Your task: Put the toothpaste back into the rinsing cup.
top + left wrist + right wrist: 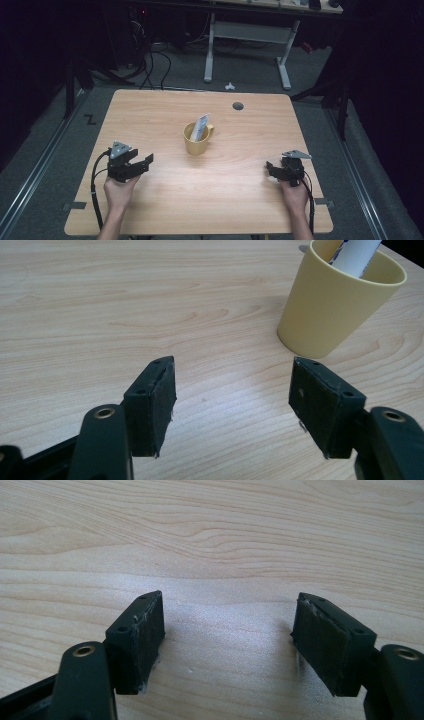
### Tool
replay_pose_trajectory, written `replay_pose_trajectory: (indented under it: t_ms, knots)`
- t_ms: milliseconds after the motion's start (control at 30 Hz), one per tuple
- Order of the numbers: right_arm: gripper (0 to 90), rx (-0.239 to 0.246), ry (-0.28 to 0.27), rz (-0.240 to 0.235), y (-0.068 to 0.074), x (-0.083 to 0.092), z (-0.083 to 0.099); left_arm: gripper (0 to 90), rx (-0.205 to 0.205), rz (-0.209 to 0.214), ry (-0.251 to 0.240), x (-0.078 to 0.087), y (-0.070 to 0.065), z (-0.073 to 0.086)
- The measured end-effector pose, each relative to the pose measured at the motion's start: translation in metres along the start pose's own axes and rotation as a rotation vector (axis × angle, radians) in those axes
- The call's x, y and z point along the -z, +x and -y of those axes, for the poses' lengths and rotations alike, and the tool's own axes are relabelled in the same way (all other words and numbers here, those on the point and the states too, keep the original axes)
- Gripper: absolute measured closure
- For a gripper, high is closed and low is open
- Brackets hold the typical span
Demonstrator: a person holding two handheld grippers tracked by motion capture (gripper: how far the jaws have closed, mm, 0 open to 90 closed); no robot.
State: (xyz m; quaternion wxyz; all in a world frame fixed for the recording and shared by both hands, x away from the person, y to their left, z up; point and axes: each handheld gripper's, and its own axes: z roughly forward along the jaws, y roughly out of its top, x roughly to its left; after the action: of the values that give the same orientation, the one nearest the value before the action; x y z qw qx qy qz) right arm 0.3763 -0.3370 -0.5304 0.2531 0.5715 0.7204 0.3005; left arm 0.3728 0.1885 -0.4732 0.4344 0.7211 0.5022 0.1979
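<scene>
Both tools, left tool (232, 405) and right tool (227, 642), are resting half open and empty on the counter (150, 110), so reaching the mug (197, 140) holding a tube (201, 127) at centre is looking next.

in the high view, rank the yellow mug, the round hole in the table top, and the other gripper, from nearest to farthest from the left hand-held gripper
From the left hand-held gripper:
1. Yellow mug, mid-table, up and to its right.
2. Round hole, near the far edge of the table.
3. Right hand-held gripper, across the table at the right side.
</scene>
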Motion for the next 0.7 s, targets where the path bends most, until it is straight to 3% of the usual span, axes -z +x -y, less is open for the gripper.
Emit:
replay_pose_trajectory:
  t_ms: [700]
  knots:
    - [29.0,0.0,0.0,0.0,0.0,0.0,0.0,35.4,0.011,-0.017,0.032,-0.009,0.002,0.016]
